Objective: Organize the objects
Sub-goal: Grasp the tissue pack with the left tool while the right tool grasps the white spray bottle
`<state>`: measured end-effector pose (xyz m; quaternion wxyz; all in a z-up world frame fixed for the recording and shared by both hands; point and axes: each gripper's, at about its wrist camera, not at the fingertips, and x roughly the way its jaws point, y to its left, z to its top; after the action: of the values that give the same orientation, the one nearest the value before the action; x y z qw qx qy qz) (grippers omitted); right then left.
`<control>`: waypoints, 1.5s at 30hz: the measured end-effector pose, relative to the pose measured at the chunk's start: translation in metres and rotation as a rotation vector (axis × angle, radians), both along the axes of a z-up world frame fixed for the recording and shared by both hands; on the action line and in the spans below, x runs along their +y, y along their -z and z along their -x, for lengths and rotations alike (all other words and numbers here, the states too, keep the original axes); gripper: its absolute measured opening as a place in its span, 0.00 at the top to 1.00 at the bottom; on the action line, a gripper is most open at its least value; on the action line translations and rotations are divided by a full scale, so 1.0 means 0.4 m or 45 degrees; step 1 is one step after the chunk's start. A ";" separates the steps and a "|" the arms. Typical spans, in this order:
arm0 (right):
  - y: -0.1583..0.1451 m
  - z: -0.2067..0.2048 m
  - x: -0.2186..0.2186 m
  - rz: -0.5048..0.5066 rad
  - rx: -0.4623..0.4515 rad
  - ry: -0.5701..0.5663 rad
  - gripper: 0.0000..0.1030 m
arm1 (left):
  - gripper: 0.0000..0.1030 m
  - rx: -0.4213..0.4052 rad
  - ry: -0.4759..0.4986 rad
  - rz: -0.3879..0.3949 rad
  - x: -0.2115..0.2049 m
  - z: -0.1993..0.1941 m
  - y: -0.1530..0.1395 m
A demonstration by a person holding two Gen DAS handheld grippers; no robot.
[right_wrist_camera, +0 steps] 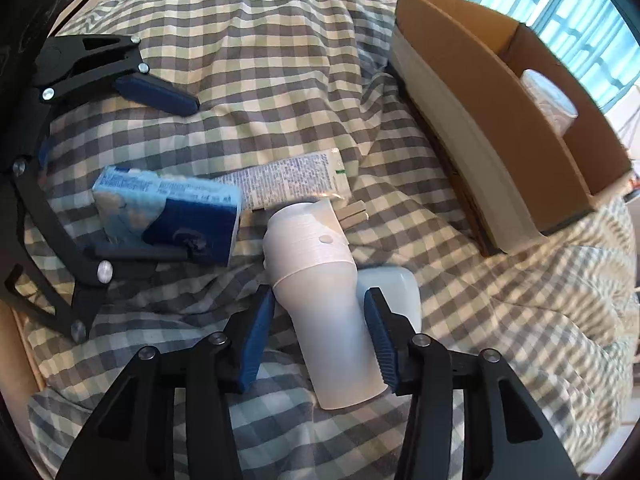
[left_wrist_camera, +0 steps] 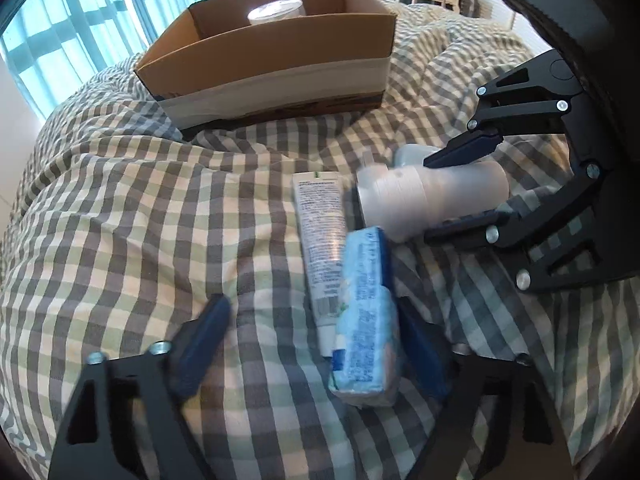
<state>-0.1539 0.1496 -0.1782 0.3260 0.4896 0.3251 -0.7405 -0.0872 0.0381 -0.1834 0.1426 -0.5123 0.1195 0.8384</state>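
On a bed covered by a checked quilt point(left_wrist_camera: 132, 216), the left claw point(left_wrist_camera: 316, 344) is spread wide around a blue-and-white wrapped packet point(left_wrist_camera: 366, 320). Its right blue pad lies against the packet's side, while the left pad stands well apart from it, so nothing is clamped. The packet rests partly on top of a white toothpaste tube point(left_wrist_camera: 320, 232) that lies flat on the quilt.

The right claw point(right_wrist_camera: 320, 332) straddles a white plastic bottle point(right_wrist_camera: 324, 292) lying on its side just beside the tube's crimped end. Both blue pads sit at the bottle's flanks, though a firm squeeze cannot be told from either view. A second pale container point(right_wrist_camera: 400, 292) lies right behind the bottle, touching it.

Farther up the bed stands an open cardboard box point(left_wrist_camera: 272, 60) with a white band around its lower wall. Inside it sits a clear round lidded tub point(left_wrist_camera: 278, 10) against the far side. Teal-framed windows point(left_wrist_camera: 80, 28) show beyond the box.
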 end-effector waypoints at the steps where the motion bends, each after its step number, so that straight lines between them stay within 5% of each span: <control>1: -0.012 -0.002 0.006 0.012 0.011 0.019 0.67 | 0.33 -0.006 0.014 -0.018 -0.001 -0.005 -0.002; 3: -0.034 -0.002 0.025 0.043 0.022 0.077 0.67 | 0.60 -0.027 0.034 -0.054 -0.002 -0.013 -0.004; 9: -0.088 -0.013 0.052 0.081 0.075 0.177 0.68 | 0.74 -0.017 0.052 -0.108 0.002 -0.029 -0.025; 20: -0.148 -0.131 0.050 0.115 0.204 0.267 0.77 | 0.79 0.100 0.054 -0.109 -0.014 -0.033 -0.120; 21: -0.142 -0.138 0.031 0.119 0.209 0.266 0.94 | 0.79 0.111 0.048 -0.111 -0.020 -0.028 -0.125; 22: -0.144 -0.144 0.030 0.118 0.211 0.264 1.00 | 0.79 0.127 0.033 -0.111 -0.028 -0.028 -0.134; 27: -0.096 -0.102 0.017 0.149 0.163 0.323 1.00 | 0.79 0.149 -0.035 -0.124 -0.077 -0.033 -0.153; 29: -0.085 -0.088 0.018 0.198 0.108 0.348 0.96 | 0.79 0.148 -0.079 -0.127 -0.103 -0.026 -0.153; 31: -0.074 -0.077 0.011 0.230 0.076 0.358 0.68 | 0.79 0.148 -0.112 -0.127 -0.122 -0.023 -0.152; 32: -0.067 -0.074 0.001 0.244 0.056 0.346 0.63 | 0.79 0.144 -0.120 -0.127 -0.129 -0.024 -0.151; 39: 0.007 -0.072 -0.088 0.156 -0.017 0.199 0.56 | 0.79 0.094 -0.163 -0.169 -0.151 0.011 -0.118; 45: 0.038 -0.028 -0.092 0.123 -0.041 0.265 0.52 | 0.79 0.063 -0.173 -0.209 -0.162 0.023 -0.104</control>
<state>-0.1428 0.1127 -0.1933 0.2757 0.5163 0.2313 -0.7771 -0.0962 -0.0266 -0.1419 0.1240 -0.4848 0.0188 0.8656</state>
